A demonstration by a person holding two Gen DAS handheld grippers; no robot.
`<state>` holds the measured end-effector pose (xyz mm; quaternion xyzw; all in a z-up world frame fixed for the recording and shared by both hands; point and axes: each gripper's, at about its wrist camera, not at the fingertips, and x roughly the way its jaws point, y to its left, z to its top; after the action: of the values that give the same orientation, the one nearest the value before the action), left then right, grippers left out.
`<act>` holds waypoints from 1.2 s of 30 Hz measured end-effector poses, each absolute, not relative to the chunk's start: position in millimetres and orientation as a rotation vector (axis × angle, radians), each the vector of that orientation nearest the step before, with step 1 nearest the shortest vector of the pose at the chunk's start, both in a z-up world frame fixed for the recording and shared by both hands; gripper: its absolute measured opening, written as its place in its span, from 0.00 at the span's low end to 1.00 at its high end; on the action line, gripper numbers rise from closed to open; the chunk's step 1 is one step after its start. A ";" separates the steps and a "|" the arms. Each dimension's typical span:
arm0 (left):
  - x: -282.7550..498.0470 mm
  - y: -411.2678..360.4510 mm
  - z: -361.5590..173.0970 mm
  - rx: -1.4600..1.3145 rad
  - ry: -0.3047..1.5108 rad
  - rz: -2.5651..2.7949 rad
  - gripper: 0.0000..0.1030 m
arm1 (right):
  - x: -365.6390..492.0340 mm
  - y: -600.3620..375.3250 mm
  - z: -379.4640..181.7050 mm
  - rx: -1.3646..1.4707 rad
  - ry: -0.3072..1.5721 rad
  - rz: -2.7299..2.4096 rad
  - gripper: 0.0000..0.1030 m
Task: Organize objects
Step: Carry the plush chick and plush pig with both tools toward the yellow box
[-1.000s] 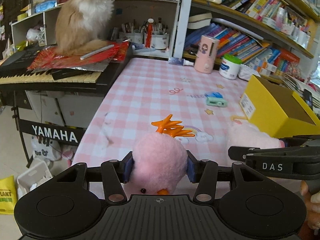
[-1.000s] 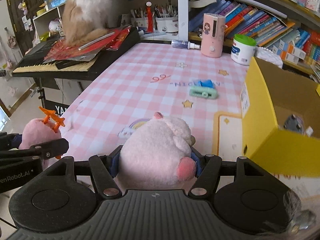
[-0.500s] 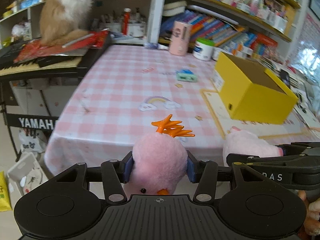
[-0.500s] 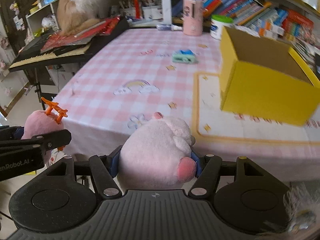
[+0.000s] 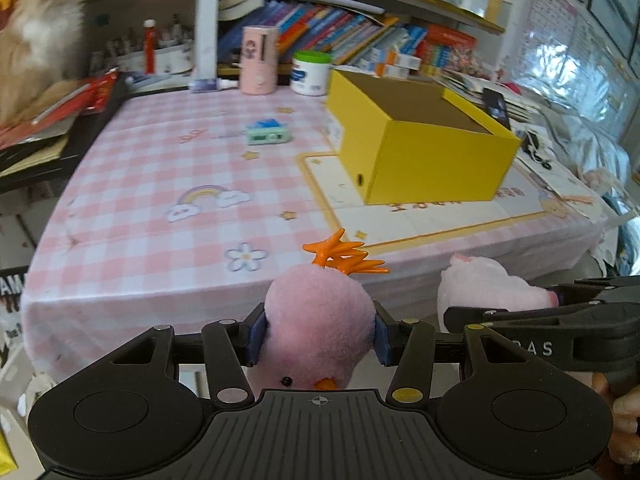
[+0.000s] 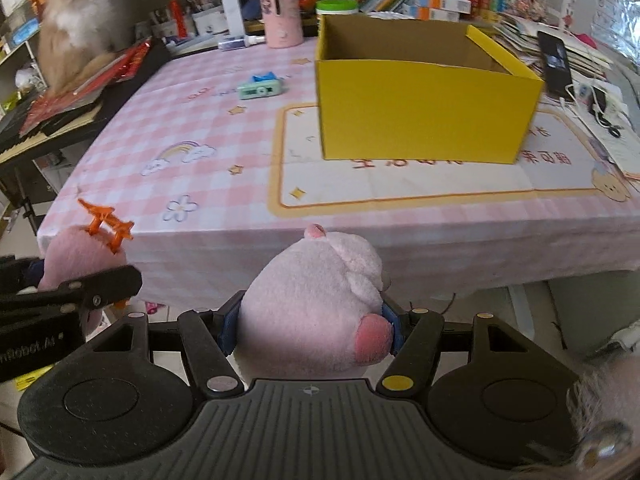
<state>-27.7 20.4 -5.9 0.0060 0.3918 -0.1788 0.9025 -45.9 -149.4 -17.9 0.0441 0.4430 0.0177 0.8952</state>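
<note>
My left gripper (image 5: pixel 318 338) is shut on a pink plush chick (image 5: pixel 318 320) with orange feet, held in the air in front of the table's near edge. To its right, my right gripper (image 6: pixel 310 330) is shut on a pale pink plush pig (image 6: pixel 316 300). Each toy also shows in the other view: the pig (image 5: pixel 486 292) at right, the chick (image 6: pixel 86 250) at left. An open yellow box (image 6: pixel 424 108) stands on the pink checked tablecloth (image 6: pixel 192 128), right of centre. A small green and blue item (image 6: pixel 260 88) lies left of the box.
A fluffy cat (image 6: pixel 76 28) sits on red papers atop a keyboard at the far left. A pink cylinder (image 6: pixel 280 12) and a white jar with a green lid (image 5: pixel 310 72) stand at the back before full bookshelves. A phone (image 6: pixel 554 60) and cables lie at right.
Both grippers have drawn back from over the table and swung to the right, still holding their toys. The yellow box now sits near the middle of both views, and the table's near edge shows.
</note>
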 end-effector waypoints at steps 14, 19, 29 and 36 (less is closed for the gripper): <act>-2.9 -56.1 -2.5 0.119 0.796 -0.536 0.48 | -50.5 -221.6 -14.2 0.185 0.898 -0.123 0.61; 7.9 -70.4 -0.5 0.118 0.785 -0.546 0.48 | -42.7 -239.8 -11.6 0.195 0.894 -0.154 0.61; 26.5 -99.6 39.8 0.128 0.549 -0.565 0.48 | -17.8 -271.3 17.8 0.177 0.752 -0.162 0.61; 64.9 -129.8 62.4 0.113 0.461 -0.509 0.48 | 17.8 -307.8 59.1 0.130 0.577 -0.151 0.61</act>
<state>64.9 -129.8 62.4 0.0555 0.2257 -0.2496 0.9400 17.8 -307.8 59.1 0.0641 0.2838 -0.0742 0.9538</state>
